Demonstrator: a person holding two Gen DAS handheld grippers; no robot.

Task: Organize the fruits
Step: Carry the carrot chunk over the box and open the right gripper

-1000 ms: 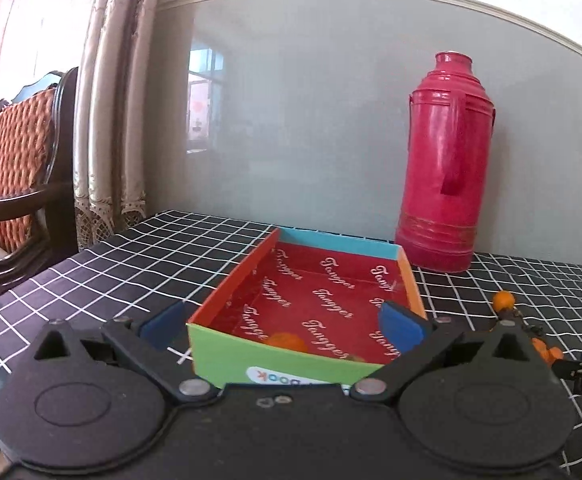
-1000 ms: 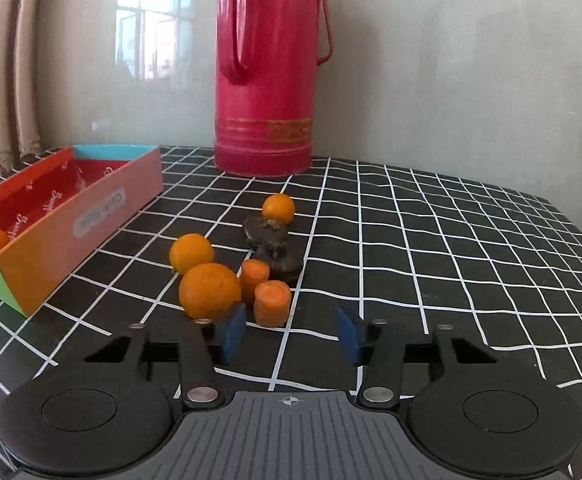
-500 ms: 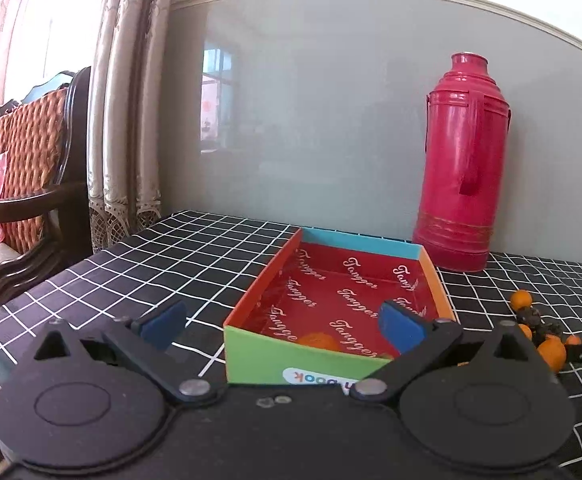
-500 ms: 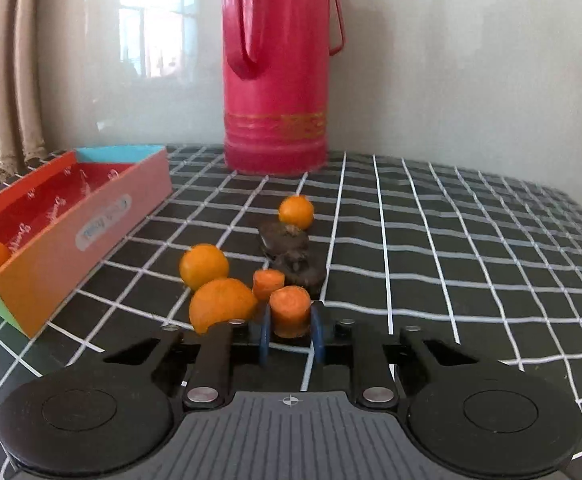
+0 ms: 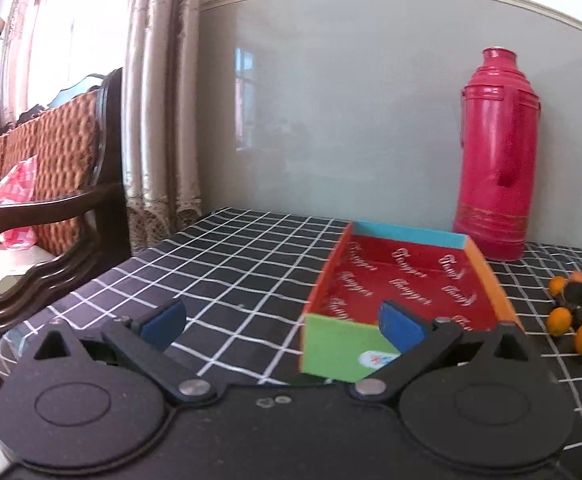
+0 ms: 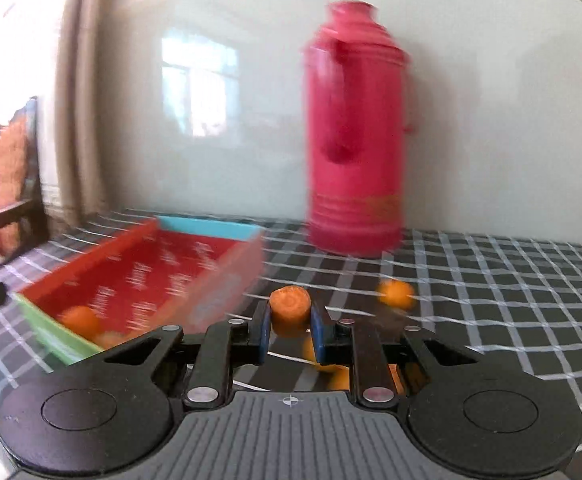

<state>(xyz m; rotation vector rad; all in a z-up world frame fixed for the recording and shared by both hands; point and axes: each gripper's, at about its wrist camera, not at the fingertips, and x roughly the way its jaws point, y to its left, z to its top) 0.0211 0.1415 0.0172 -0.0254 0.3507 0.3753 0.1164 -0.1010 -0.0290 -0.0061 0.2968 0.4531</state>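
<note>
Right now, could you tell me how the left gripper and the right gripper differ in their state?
The left gripper has its jaws spread wide, while the right gripper has its jaws drawn close together. The left gripper holds nothing, whereas the right gripper clamps a carrot piece between its pads. The left gripper sits at the box's green end; the right gripper is beside the box's long side. Both have blue pads and black bodies.

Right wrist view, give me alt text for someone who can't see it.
The right gripper holds a carrot chunk above a checked tablecloth, beside a red-lined box containing orange pieces. A red thermos stands behind; the image is motion-blurred.
</note>
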